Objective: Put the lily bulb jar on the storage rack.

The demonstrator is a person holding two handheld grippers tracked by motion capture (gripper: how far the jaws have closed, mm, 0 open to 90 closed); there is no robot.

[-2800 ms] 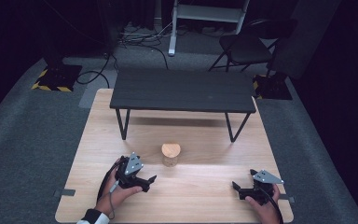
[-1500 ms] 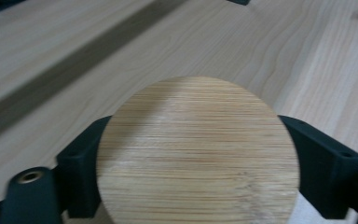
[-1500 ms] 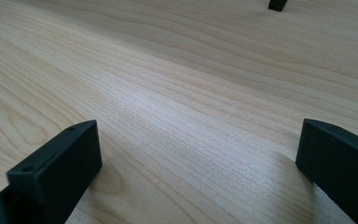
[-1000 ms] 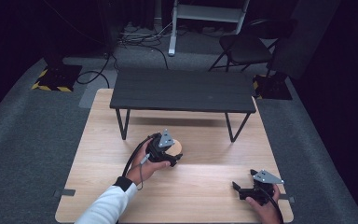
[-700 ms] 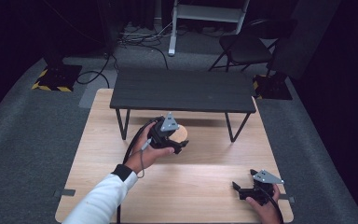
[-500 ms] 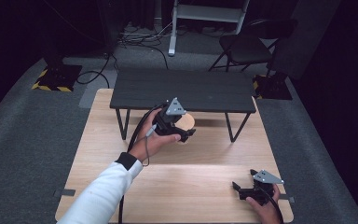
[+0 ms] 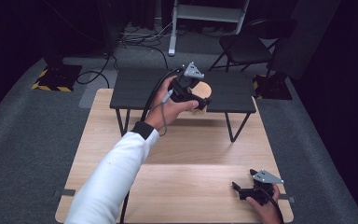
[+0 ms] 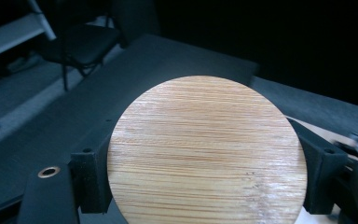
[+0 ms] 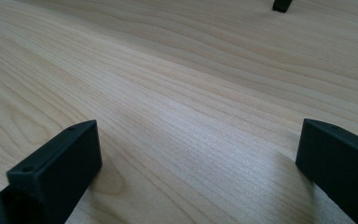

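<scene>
The left tongs (image 7: 199,100) are clamped on a round, flat-topped block of light bamboo-grained wood (image 7: 204,91), one black jaw pressed against each side of its rim. In the left gripper view the wooden disc (image 8: 207,151) sits squarely between the jaws with its grained face up and close to level. Gripping across the round edge keeps the face level and leaves the underside free, which suits setting it down flat.

In the high view the block is held in the air over the small dark rectangular side table on thin black legs (image 7: 135,88), which stands on the far part of the pale wooden counter (image 7: 191,186). It hangs above the middle of that dark top, not touching it as far as the pictures tell; how large the gap is cannot be judged. The person's white-sleeved forearm (image 7: 116,177) stretches forward across the counter to reach that far. The likely aim is to rest the block on the raised dark surface, and the carry at height looks meant to clear its near edge.

The right tongs (image 7: 243,190) lie low at the near right corner of the counter, out of the working arm's way. The right gripper view shows their two black jaws standing wide apart over bare wood grain (image 9: 177,93), with nothing between them.
</scene>
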